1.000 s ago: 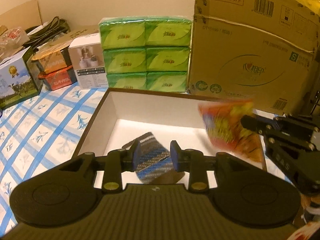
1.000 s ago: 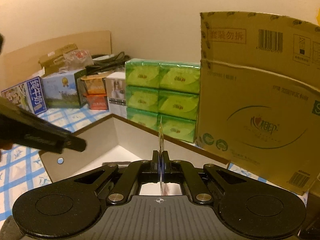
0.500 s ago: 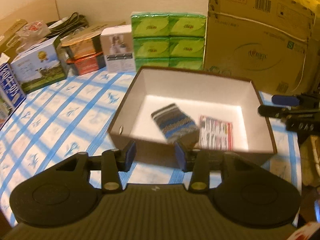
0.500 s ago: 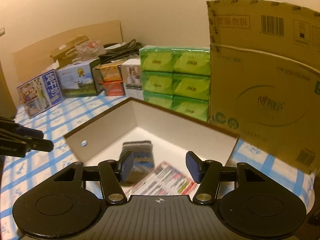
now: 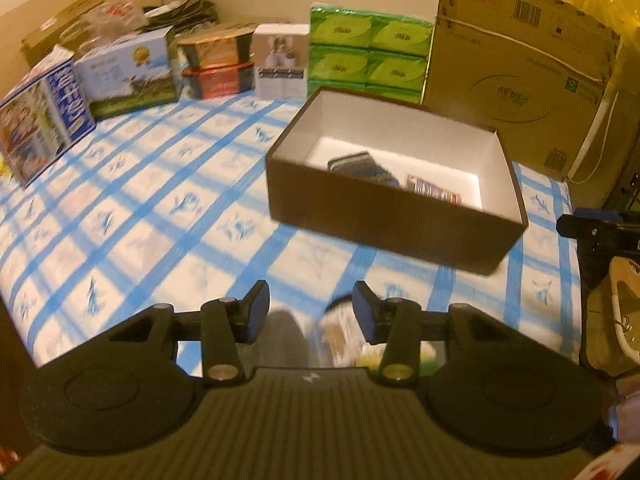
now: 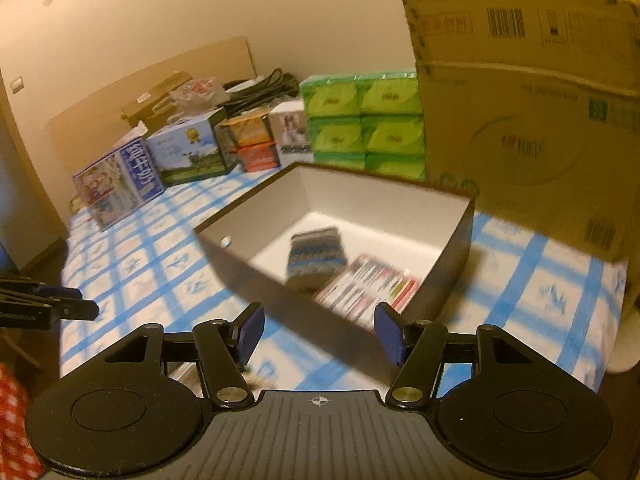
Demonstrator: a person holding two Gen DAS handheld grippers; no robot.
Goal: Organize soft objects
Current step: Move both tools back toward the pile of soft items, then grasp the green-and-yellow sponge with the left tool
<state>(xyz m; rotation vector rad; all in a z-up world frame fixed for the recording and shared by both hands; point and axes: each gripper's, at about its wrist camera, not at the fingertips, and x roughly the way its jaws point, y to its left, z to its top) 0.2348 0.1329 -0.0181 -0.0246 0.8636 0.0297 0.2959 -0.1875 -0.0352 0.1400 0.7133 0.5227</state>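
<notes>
A brown box with a white inside (image 5: pixel 384 224) stands on the blue-checked cloth; it also shows in the right wrist view (image 6: pixel 256 268). A striped grey-blue sock (image 5: pixel 360 166) (image 6: pixel 316 254) and a red printed packet (image 5: pixel 434 193) (image 6: pixel 368 286) lie in it. My left gripper (image 5: pixel 310 310) is open and empty, in front of the box, over blurred soft items (image 5: pixel 340 332) at the table's near edge. My right gripper (image 6: pixel 318 332) is open and empty, near the box's front right corner.
Green tissue packs (image 5: pixel 368 52), a big cardboard carton (image 5: pixel 516 64) and several small boxes (image 5: pixel 128 68) line the back wall. The checked cloth (image 5: pixel 140 216) spreads left of the box. A red dotted thing (image 6: pixel 16 420) lies at the lower left of the right wrist view.
The right gripper opened and let the red packet fall into the box. Both grippers then drew back from the box toward the table's near edge.
</notes>
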